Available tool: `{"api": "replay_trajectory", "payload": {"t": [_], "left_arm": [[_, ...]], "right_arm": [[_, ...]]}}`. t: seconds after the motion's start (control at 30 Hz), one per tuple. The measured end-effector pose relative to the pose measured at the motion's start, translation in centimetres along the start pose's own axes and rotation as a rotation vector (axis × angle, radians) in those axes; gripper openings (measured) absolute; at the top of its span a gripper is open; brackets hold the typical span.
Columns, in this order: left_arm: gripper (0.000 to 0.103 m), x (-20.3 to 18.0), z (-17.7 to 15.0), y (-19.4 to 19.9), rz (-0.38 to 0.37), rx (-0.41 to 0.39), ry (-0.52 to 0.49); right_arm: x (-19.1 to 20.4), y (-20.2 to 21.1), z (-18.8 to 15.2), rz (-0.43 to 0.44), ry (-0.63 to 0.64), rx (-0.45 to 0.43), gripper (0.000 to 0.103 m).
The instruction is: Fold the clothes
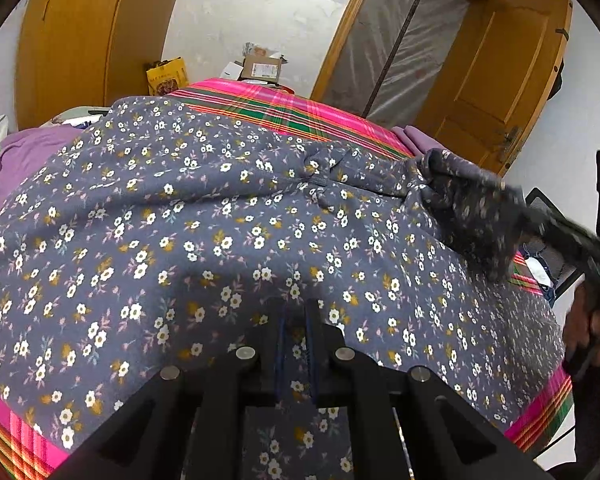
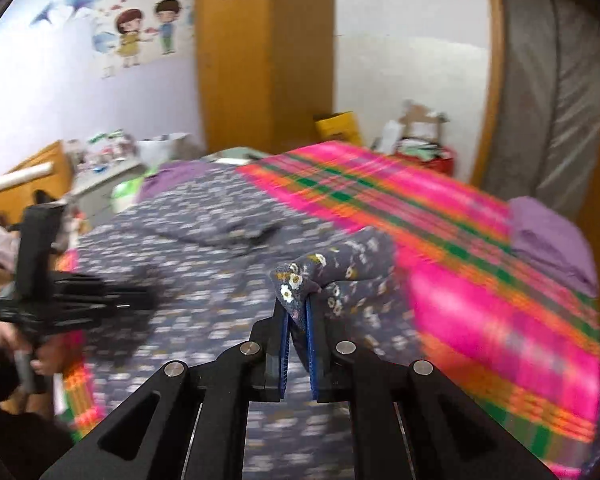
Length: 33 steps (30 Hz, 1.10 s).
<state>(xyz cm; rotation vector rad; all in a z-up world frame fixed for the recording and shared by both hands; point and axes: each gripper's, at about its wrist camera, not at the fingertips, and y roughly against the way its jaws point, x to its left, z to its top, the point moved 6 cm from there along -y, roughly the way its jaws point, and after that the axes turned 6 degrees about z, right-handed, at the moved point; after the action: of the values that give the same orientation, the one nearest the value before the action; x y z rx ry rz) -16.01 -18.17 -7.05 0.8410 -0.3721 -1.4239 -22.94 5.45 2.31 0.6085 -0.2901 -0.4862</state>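
Observation:
A grey-blue floral garment [image 1: 220, 220] lies spread over a bed with a pink plaid sheet [image 1: 284, 108]. My left gripper [image 1: 296, 308] sits low at the garment's near edge. Its jaws are nearly together, with floral cloth between the blue pads. In the right wrist view my right gripper [image 2: 298, 306] pinches a bunched corner of the garment [image 2: 204, 216] and holds it raised off the bed. The left wrist view shows that same gripper [image 1: 514, 216] blurred at the right, with the lifted cloth trailing from it. The left gripper [image 2: 152, 300] appears at the left of the right wrist view.
Purple cloth [image 1: 24, 156] lies at the bed's left, and a folded purple piece [image 2: 548, 236] at its right edge. Cardboard boxes [image 1: 260, 66] stand beyond the far end. A wooden wardrobe [image 1: 80, 40] and an open door [image 1: 500, 80] flank the bed. A person's hand [image 1: 592, 336] grips the right handle.

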Motion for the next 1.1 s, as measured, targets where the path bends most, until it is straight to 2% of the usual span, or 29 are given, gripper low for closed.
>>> {"api": "replay_trajectory", "payload": {"t": [0.07, 0.1, 0.13, 0.17, 0.23, 0.3, 0.37, 0.4, 0.43, 0.57, 0.67, 0.7, 0.73, 0.77, 0.83, 0.97, 1.1], "left_arm": [[0.008, 0.0, 0.0, 0.0, -0.004, 0.000, 0.003], [0.008, 0.1, 0.0, 0.0, -0.006, 0.000, 0.006], [0.008, 0.1, -0.1, 0.1, -0.008, 0.000, 0.008], [0.008, 0.1, -0.1, 0.1, -0.011, 0.000, 0.011], [0.008, 0.2, -0.1, 0.1, -0.014, 0.000, 0.015], [0.008, 0.3, -0.1, 0.1, -0.018, 0.000, 0.018], [0.008, 0.5, -0.2, 0.2, -0.020, 0.000, 0.020], [0.008, 0.5, -0.2, 0.2, -0.021, 0.000, 0.020], [0.008, 0.5, -0.2, 0.2, -0.021, 0.000, 0.019], [0.008, 0.4, -0.2, 0.2, -0.024, 0.000, 0.016], [0.008, 0.5, -0.2, 0.2, -0.027, 0.000, 0.019], [0.008, 0.5, -0.2, 0.2, -0.028, 0.000, 0.020], [0.008, 0.5, -0.3, 0.2, -0.028, -0.001, 0.019], [0.008, 0.4, -0.3, 0.2, -0.027, -0.001, 0.019], [0.008, 0.4, -0.3, 0.2, -0.026, -0.001, 0.020], [0.008, 0.4, -0.3, 0.1, -0.026, -0.001, 0.021], [0.008, 0.4, -0.3, 0.1, -0.027, -0.001, 0.024]], "right_arm": [[2.8, -1.0, -0.9, 0.120, 0.020, 0.055, 0.012], [4.0, -1.4, -1.5, 0.148, 0.040, 0.080, 0.015], [4.9, -1.5, -2.0, 0.176, 0.059, 0.101, 0.024], [5.6, -1.5, -2.4, 0.205, 0.073, 0.114, 0.029], [6.0, -0.6, -2.8, 0.224, 0.091, 0.098, 0.032], [4.8, 1.0, -2.6, 0.195, 0.066, 0.052, 0.033], [2.2, 2.1, -2.3, 0.138, -0.006, 0.007, 0.038], [0.7, 2.6, -2.2, 0.106, -0.049, -0.016, 0.047], [-1.0, 2.7, -2.3, 0.063, -0.098, -0.023, 0.052], [-6.8, 0.7, -3.6, -0.045, -0.239, 0.037, 0.052], [-8.8, -1.6, -4.9, -0.029, -0.312, 0.113, 0.052], [-9.0, -2.1, -5.1, -0.012, -0.322, 0.125, 0.048], [-8.8, -2.4, -5.2, 0.002, -0.322, 0.130, 0.024], [-8.5, -2.5, -5.2, 0.010, -0.316, 0.129, 0.012], [-8.2, -2.3, -4.8, 0.015, -0.299, 0.109, 0.007], [-7.8, -1.1, -3.8, 0.003, -0.273, 0.046, 0.007], [-9.3, 0.5, -2.7, -0.020, -0.291, -0.012, 0.006]]}}
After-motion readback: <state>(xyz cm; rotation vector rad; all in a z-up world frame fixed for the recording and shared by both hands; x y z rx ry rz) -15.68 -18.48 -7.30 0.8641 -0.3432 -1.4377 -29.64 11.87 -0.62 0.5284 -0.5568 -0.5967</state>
